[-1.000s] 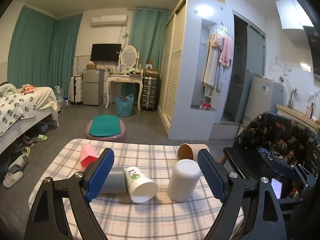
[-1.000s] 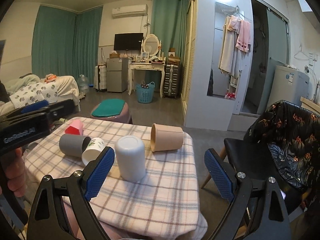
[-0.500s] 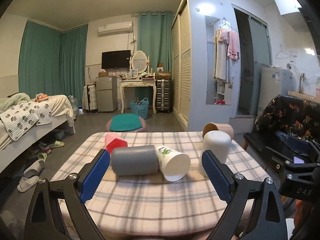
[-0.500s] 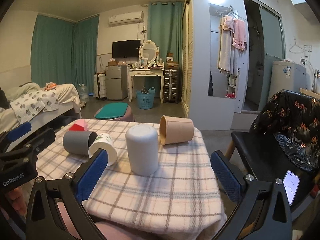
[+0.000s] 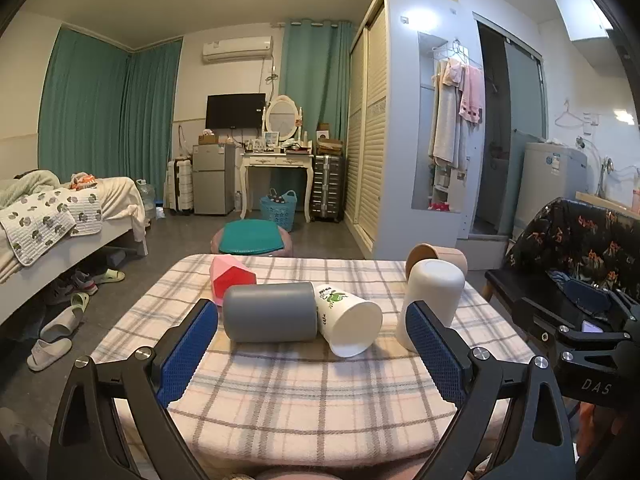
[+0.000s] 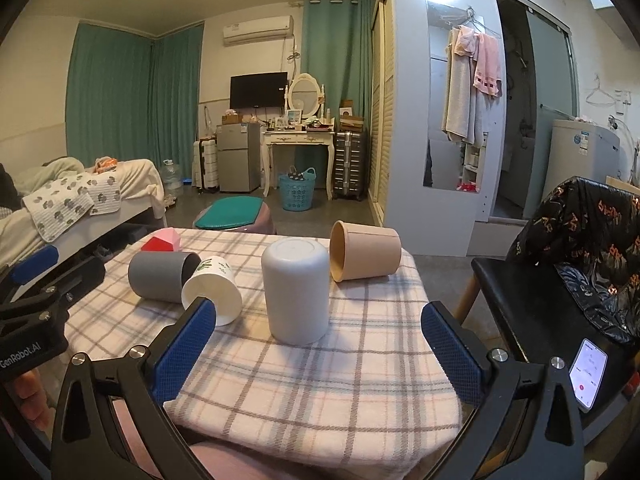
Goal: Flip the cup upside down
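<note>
both tongs — left tongs [image 5: 312, 332] and right tongs [image 6: 320, 334] — hang spread and empty over the near desk [image 6: 340, 380] edge. grey cup [image 5: 270, 312] lies sideways mid-desk, touching the printed cup [image 5: 348, 326]; apparently light, stiff, smooth — grip across its wall. white cup [image 6: 296, 290] already inverted.

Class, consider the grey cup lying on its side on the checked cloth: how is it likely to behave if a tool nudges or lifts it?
The grey cup lies on its round wall, so a nudge would probably roll it. The white printed cup touches it and may check that roll. It looks like stiff, smooth plastic, possibly slippery.
</note>
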A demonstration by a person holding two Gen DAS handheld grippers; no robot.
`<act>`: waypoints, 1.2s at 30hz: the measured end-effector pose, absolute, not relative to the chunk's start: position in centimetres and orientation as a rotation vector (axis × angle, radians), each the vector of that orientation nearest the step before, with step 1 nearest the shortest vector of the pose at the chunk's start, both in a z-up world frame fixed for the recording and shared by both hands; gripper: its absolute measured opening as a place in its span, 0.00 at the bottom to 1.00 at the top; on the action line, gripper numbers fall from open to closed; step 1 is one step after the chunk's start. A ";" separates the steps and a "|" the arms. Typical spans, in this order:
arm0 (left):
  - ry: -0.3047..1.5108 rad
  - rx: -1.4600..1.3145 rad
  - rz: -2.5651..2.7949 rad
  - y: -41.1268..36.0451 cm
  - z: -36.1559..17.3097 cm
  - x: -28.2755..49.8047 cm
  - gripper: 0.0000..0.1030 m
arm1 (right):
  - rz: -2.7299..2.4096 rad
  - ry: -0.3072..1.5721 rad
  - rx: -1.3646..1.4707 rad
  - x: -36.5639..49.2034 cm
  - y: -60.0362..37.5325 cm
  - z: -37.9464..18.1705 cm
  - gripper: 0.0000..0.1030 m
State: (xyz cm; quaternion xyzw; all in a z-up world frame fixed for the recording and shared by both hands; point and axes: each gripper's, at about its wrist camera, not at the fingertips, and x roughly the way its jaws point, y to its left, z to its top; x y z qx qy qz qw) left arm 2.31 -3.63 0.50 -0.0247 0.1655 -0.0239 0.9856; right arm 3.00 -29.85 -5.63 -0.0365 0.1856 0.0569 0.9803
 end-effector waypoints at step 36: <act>0.354 -0.039 -0.041 -3.7 0.3 2.3 0.95 | 0.118 0.399 -0.060 3.2 -30.0 -6.0 1.00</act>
